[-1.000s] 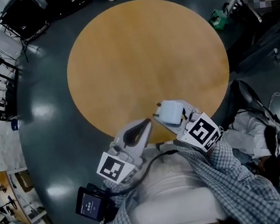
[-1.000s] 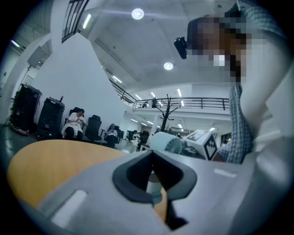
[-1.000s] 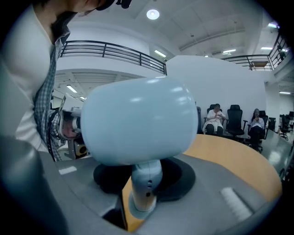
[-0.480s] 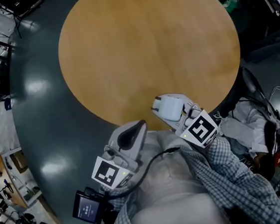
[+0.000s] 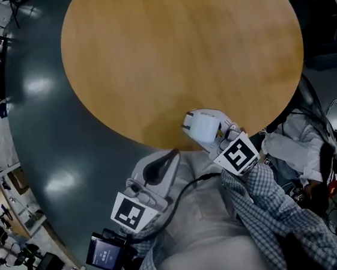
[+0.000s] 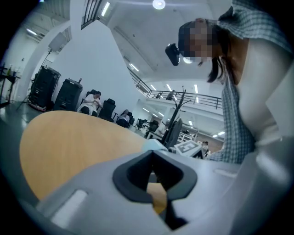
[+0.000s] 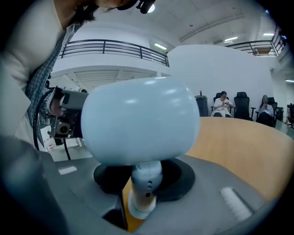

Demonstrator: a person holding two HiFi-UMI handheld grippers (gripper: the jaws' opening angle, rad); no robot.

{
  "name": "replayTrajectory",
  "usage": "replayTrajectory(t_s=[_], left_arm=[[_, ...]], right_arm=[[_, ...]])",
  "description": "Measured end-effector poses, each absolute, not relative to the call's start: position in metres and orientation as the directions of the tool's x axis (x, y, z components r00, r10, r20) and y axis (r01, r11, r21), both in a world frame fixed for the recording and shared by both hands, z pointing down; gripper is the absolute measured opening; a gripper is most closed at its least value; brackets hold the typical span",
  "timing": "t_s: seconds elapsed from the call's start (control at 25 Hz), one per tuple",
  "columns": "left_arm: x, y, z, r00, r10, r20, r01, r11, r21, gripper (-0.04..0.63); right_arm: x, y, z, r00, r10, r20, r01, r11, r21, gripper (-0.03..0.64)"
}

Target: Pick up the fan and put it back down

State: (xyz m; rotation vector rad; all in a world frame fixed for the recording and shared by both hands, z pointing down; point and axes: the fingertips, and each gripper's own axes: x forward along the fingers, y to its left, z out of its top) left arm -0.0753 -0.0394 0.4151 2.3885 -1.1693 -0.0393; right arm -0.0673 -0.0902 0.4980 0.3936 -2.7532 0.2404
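Two fingers of the right gripper (image 5: pixel 189 126) clamped the stem of a pale blue rounded plastic fan (image 5: pixel 204 128) over the near edge of the round wooden tabletop (image 5: pixel 165 53); the left gripper (image 5: pixel 172 156) had its fingers together, empty.

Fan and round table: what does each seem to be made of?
The fan looks like smooth pale-blue plastic with a satin sheen: soft light patches on its rounded head, a moulded stem. The round table looks like wood or wood-look laminate, fairly matte: even orange-brown top, only dull reflections; which one, I cannot tell.
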Motion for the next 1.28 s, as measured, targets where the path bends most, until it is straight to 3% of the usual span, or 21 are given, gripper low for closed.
replayTrajectory(t_s=[0.2, 0.52, 0.92, 1.12, 1.28], left_arm=[[-0.077, -0.039, 0.418, 0.623, -0.760, 0.185, -0.746, -0.506, 0.433, -0.002], [-0.083, -0.040, 0.416, 0.628, -0.752, 0.200, -0.746, -0.509, 0.430, -0.002], [-0.072, -0.042, 0.419, 0.684, -0.704, 0.192, -0.701, -0.561, 0.440, -0.002], [-0.063, -0.058, 0.402, 0.689, -0.713, 0.130, -0.685, -0.581, 0.440, -0.002], [-0.063, -0.062, 0.395, 0.691, -0.710, 0.138, -0.692, -0.592, 0.413, -0.002]], right_arm=[[-0.069, -0.092, 0.502, -0.909, -0.253, 0.331, -0.295, 0.952, -0.084, 0.129], [-0.081, -0.084, 0.510, -0.895, -0.228, 0.383, -0.264, 0.963, -0.045, 0.146], [-0.060, -0.082, 0.526, -0.866, -0.268, 0.422, -0.320, 0.946, -0.057, 0.176], [-0.029, -0.072, 0.533, -0.842, -0.308, 0.444, -0.377, 0.923, -0.074, 0.176], [-0.004, -0.074, 0.519, -0.825, -0.353, 0.442, -0.436, 0.894, -0.099, 0.125]])
